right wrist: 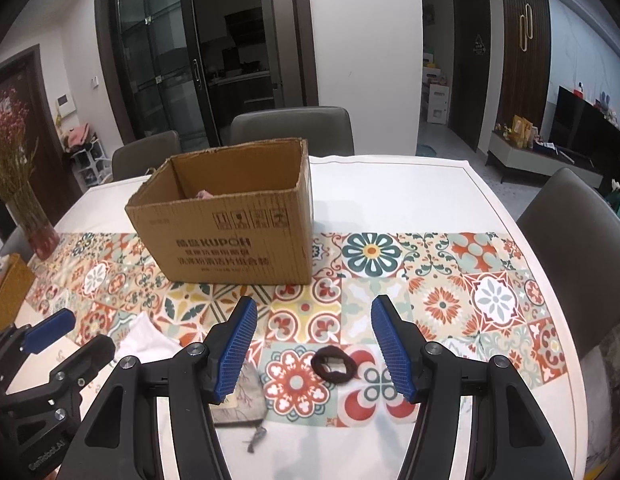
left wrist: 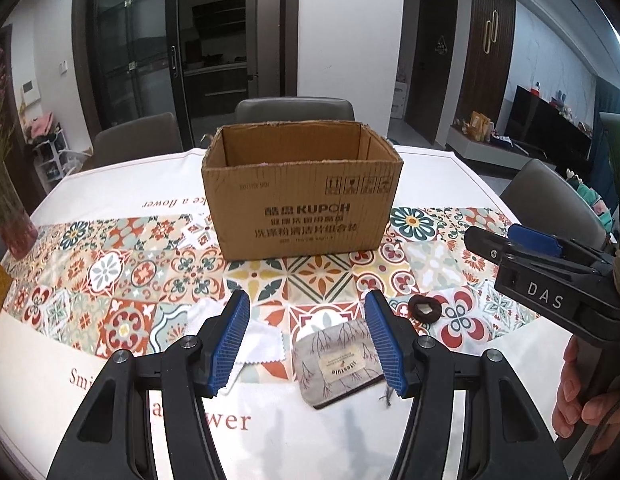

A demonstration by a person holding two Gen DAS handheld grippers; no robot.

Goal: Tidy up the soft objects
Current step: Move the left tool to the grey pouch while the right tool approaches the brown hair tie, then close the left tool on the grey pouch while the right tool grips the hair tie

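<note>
An open cardboard box (left wrist: 302, 200) (right wrist: 230, 232) stands on the patterned table runner, with something pink just showing inside it. My left gripper (left wrist: 306, 340) is open above a grey fabric pouch (left wrist: 333, 364) with a label, which lies between its blue pads without touching them. A white cloth (left wrist: 254, 340) (right wrist: 146, 336) lies to the pouch's left. My right gripper (right wrist: 313, 346) is open too, and a dark brown hair tie (right wrist: 333, 364) (left wrist: 425, 308) lies on the runner between its fingers. The pouch (right wrist: 242, 396) shows partly behind the right gripper's left finger.
A vase of dried pink flowers (right wrist: 26, 200) stands at the table's left end, with a yellow woven object (right wrist: 10, 296) near it. Grey chairs (right wrist: 294, 128) ring the table. The table's white edge runs along the right (right wrist: 549, 280). A hand (left wrist: 581, 392) holds the right gripper.
</note>
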